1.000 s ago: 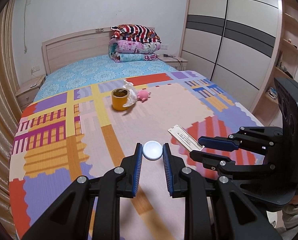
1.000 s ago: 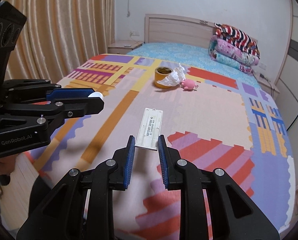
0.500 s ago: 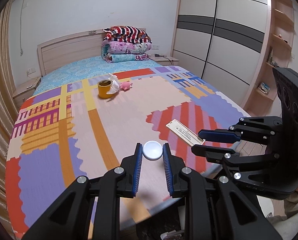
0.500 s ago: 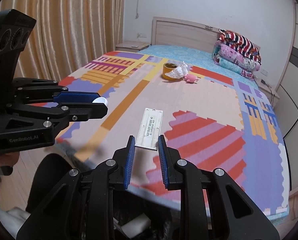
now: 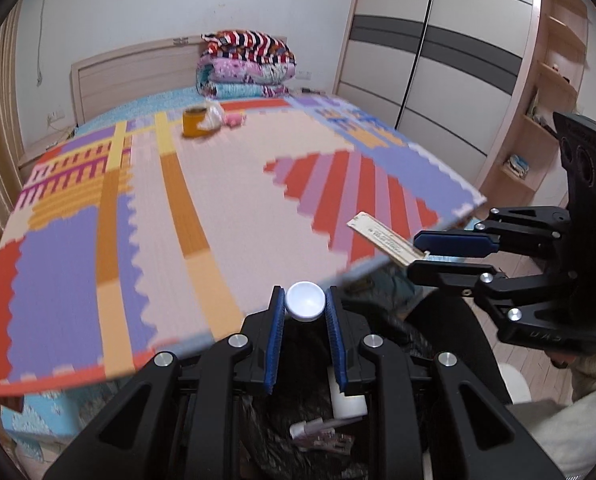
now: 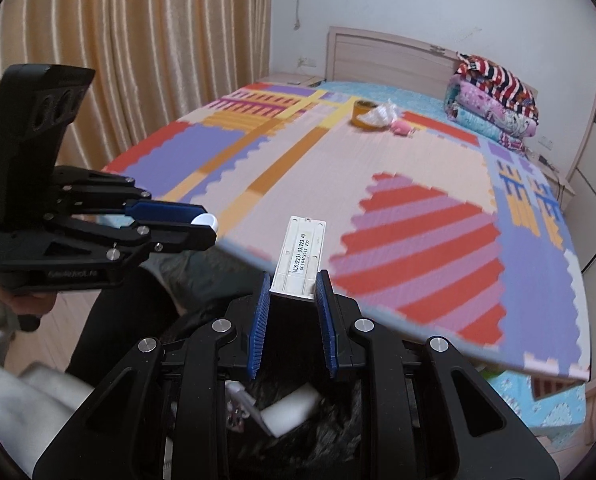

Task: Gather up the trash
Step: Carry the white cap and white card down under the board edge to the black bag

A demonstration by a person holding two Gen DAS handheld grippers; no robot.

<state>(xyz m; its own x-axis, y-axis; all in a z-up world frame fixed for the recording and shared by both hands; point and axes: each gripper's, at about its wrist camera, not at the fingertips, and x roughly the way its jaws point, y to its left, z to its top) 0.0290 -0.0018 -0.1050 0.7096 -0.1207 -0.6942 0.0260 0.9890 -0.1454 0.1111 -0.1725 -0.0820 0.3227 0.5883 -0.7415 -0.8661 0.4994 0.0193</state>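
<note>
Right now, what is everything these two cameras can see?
Cap: one, white, clamped in left gripper.
Strip: one, white, printed, clamped in right gripper.
Bin bag: one, black, below both grippers, holding white scraps.
Mat: one, multicoloured, covering the bed.
Tape roll: one, yellow, far on mat.
Tissue: one, white, against the roll.
Toy: one, pink, beside tissue.
Quilts: folded stack, at headboard.
Left gripper: black, blue pads.
Right gripper: same.

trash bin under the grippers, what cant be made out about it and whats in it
- Bin, left wrist view: the gripper's black frame covers its rim and most of its dark inside.
- Trash inside, right wrist view: only white scraps show between the fingers; what they are is unclear.
- White strip: its lower end is hidden between the pads.
- Bed mat: motion blur.
</note>
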